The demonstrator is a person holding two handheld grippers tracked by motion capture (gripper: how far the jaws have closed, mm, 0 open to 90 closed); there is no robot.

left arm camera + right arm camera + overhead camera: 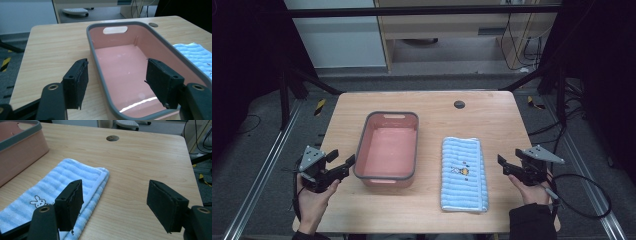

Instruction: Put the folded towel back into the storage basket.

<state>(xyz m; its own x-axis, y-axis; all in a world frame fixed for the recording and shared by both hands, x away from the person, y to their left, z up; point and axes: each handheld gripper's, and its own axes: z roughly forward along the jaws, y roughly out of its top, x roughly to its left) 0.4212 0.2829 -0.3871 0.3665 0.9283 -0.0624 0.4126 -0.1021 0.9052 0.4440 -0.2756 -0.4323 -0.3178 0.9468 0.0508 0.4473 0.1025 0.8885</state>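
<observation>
high view / bench (427, 102): light wood, tub and towel on it, small dark round hole (459, 104) at far edge, right of centre
high view / tub (411, 150): pink bin w/ grey rim, long axis near-far, sits mid-bench a bit left; nothing inside
high view / towel (464, 172): folded, blue-white stripes, small cartoon print mid-cloth; lies flat right of tub, apart from it, near half of bench
high view / left claw (341, 162): held in person's hand at near-left bench edge, tips pointing right toward tub's near-left corner, just beside rim; jaws spread, nothing betw. them
high view / right claw (502, 166): held in hand at near-right bench edge, tips pointing left at towel's right edge, near but apart; jaws look open, empty
left gripper view / left claw (121, 81): jaws wide apart, no grip; tub's (120, 65) near-left rim runs betw. them, pads not touching it; left pad over bench (50, 50), right pad over tub inside
left gripper view / tub: handle slot in far wall; floor bare, glare streak near end
left gripper view / towel (197, 55): corner seen at right, beyond tub
right gripper view / right claw (115, 203): jaws wide apart, holding nothing; bare bench (140, 170) betw. them
right gripper view / towel (62, 185): left of gap, left pad in front of its right edge; contact can't tell; bunny print visible
right gripper view / tub (20, 147): far left, side wall + grey rim
right gripper view / hole (112, 138): far, centre
</observation>
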